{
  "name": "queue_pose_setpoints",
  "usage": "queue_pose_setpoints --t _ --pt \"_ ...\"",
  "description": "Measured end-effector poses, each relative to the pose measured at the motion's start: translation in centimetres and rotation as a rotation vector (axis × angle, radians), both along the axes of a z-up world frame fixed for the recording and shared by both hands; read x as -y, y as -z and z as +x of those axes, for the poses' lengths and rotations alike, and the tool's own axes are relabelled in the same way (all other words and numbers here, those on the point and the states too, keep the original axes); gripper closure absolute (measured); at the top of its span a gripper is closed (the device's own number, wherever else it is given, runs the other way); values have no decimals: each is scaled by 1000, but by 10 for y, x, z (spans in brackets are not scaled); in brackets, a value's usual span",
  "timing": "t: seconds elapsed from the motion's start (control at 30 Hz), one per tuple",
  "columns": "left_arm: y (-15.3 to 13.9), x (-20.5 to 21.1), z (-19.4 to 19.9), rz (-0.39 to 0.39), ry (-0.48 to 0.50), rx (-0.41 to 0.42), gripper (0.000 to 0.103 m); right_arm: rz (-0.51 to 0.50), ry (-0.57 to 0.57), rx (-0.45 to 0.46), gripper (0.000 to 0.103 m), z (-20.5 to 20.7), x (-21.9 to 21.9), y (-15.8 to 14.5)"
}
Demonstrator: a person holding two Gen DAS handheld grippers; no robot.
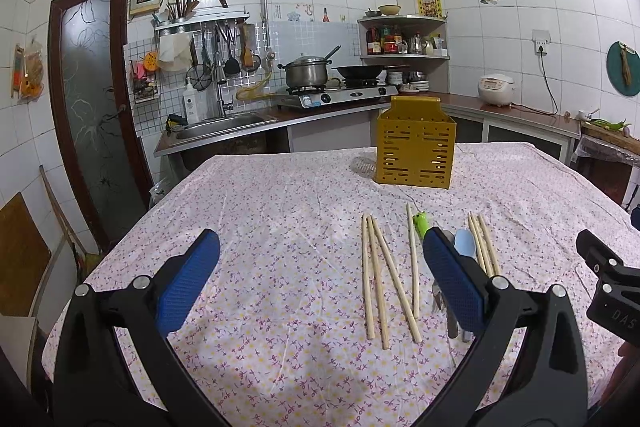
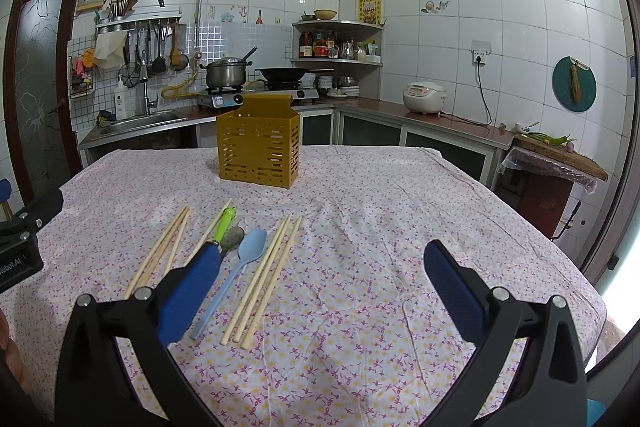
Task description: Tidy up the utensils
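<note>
A yellow slotted utensil holder (image 1: 415,147) (image 2: 258,147) stands upright near the table's far side. Several wooden chopsticks (image 1: 378,275) (image 2: 264,279) lie loose on the floral cloth in front of it. Among them lie a light blue spoon (image 2: 240,267) (image 1: 465,241), a green-handled utensil (image 2: 225,223) (image 1: 421,223) and a metal spoon (image 2: 233,238); fork tines (image 1: 437,301) show beside my left gripper's right finger. My left gripper (image 1: 322,287) is open above bare cloth, left of the chopsticks. My right gripper (image 2: 320,287) is open too, with three chopsticks between its fingers' lines, untouched.
The table (image 2: 440,227) wears a pink-flowered cloth. Behind it run a counter with a sink (image 1: 224,125), a gas stove with a pot (image 1: 306,71) and a wok, corner shelves and a rice cooker (image 2: 424,97). A dark door (image 1: 92,107) stands at the left.
</note>
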State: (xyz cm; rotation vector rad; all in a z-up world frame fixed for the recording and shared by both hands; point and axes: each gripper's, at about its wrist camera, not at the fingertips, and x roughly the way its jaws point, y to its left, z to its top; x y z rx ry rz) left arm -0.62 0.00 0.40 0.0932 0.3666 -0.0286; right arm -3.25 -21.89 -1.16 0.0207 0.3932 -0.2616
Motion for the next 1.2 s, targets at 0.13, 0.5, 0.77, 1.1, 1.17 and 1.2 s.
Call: queue_pose_setpoints --t 0.13,0.5,0.77,1.1,1.17,1.2 --pt "0 1 0 3 -2 -5 5 -1 1 0 4 -3 0 1" --pt "0 1 0 3 -4 -2 5 -2 0 0 4 -3 0 1" --pt "1 1 0 4 -4 -3 5 -2 0 0 4 -3 0 1" --pt "1 3 1 5 -4 -5 5 -1 -3 2 4 -1 1 1" --pt "1 3 2 4 -5 -5 5 -2 -5 -2 4 -1 1 1" --pt "1 3 3 4 -4 -7 5 -3 -7 -1 4 -1 1 1"
